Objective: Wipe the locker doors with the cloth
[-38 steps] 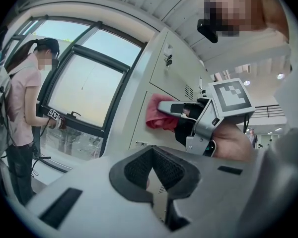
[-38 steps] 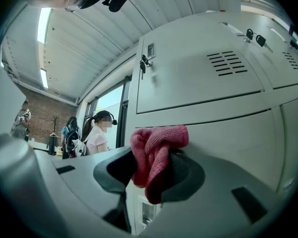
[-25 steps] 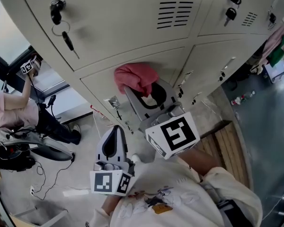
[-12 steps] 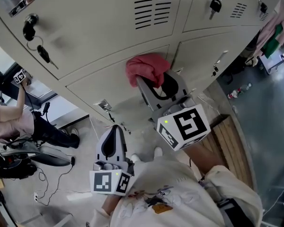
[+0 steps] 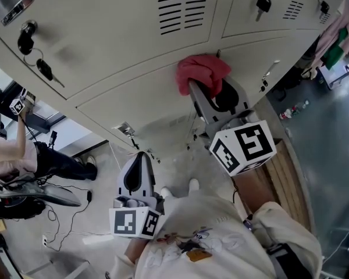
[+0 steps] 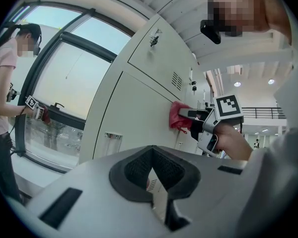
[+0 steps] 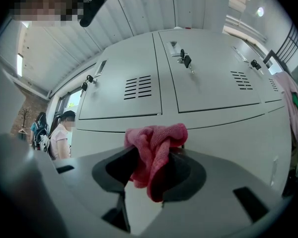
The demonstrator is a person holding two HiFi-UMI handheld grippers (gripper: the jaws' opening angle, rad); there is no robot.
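**Head view: the cloth has swept right beneath the vent slots**

Far to the left of the vent slots (image 5: 183,13) and lower down, another person (image 5: 9,156) stands well clear of my work. Below and a little left of the vent slots, my left hand-held gripper (image 5: 141,160) hangs away from the lockers. Its jaws are drawn together on nothing, and it takes no part in the stroke.

Directly under the vent slots lies the lower locker door (image 5: 134,106), and that is where the wiping is. My right hand-held gripper (image 5: 208,89) is clamped on the pink cloth (image 5: 200,70), which is bunched into a wad and pressed against the top band of that door.

A second ago the wad sat below and to the left of the vent slots. Now it sits below and just right of them, under the vertical seam (image 5: 221,16) on their right side. I judge that one pass along this door's upper band is about finished. The lower part of the door is probably still to do, and so is the neighbouring door (image 5: 250,54) right of the vent slots.
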